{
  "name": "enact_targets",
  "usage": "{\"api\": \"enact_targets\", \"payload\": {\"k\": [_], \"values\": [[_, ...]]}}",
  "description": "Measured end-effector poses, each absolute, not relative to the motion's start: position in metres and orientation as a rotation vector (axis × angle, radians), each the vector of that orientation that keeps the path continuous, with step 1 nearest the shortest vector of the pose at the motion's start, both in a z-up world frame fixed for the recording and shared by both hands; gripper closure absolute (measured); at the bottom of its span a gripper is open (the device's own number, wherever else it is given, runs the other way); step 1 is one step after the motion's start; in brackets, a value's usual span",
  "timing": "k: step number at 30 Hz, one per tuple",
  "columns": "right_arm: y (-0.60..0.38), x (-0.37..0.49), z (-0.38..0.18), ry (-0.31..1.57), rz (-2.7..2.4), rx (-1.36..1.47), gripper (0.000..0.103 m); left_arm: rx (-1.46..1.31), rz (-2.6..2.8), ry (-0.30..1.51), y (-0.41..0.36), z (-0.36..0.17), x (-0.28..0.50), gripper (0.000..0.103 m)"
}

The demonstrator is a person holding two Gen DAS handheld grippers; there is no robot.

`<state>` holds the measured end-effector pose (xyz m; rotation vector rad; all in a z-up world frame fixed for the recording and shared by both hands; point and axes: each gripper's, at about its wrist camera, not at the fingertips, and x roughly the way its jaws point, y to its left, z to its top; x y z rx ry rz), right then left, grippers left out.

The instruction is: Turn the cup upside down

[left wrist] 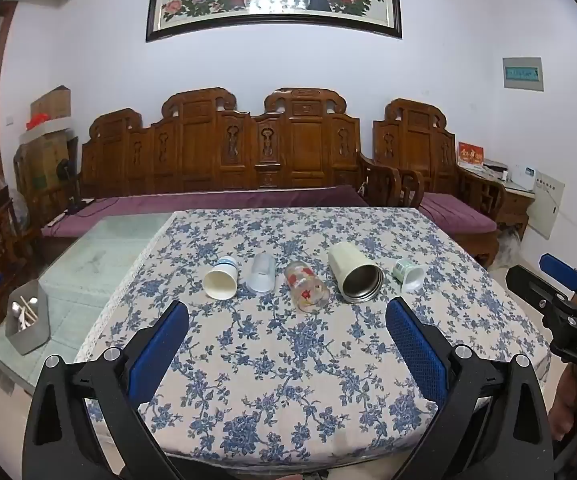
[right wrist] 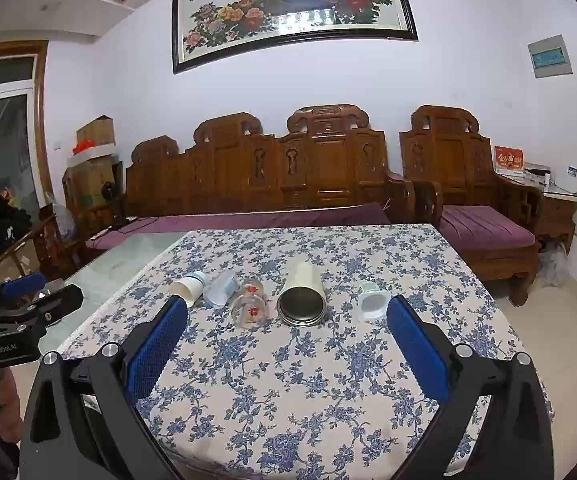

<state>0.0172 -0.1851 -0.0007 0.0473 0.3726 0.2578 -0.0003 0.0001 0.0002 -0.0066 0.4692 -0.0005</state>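
Note:
Several cups lie on their sides in a row on the floral tablecloth, mouths toward me: a white paper cup, a clear plastic cup, a glass with red flowers, a cream steel-lined tumbler, and a small green-white cup. My left gripper is open and empty, short of the row. My right gripper is open and empty, also short of the row; it also shows in the left wrist view.
A grey metal utensil box stands on the bare glass table part at the left. A carved wooden sofa with purple cushions runs behind the table. An armchair stands at the back right.

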Motion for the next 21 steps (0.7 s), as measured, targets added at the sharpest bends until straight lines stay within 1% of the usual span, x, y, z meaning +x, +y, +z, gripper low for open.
{"api": "enact_targets", "payload": {"k": [21], "values": [[-0.1867, 0.0199, -0.0019, 0.37, 0.254, 0.042, 0.002, -0.012, -0.006, 0.455, 0.0013, 0.0076, -0.0023, 0.008]]}}
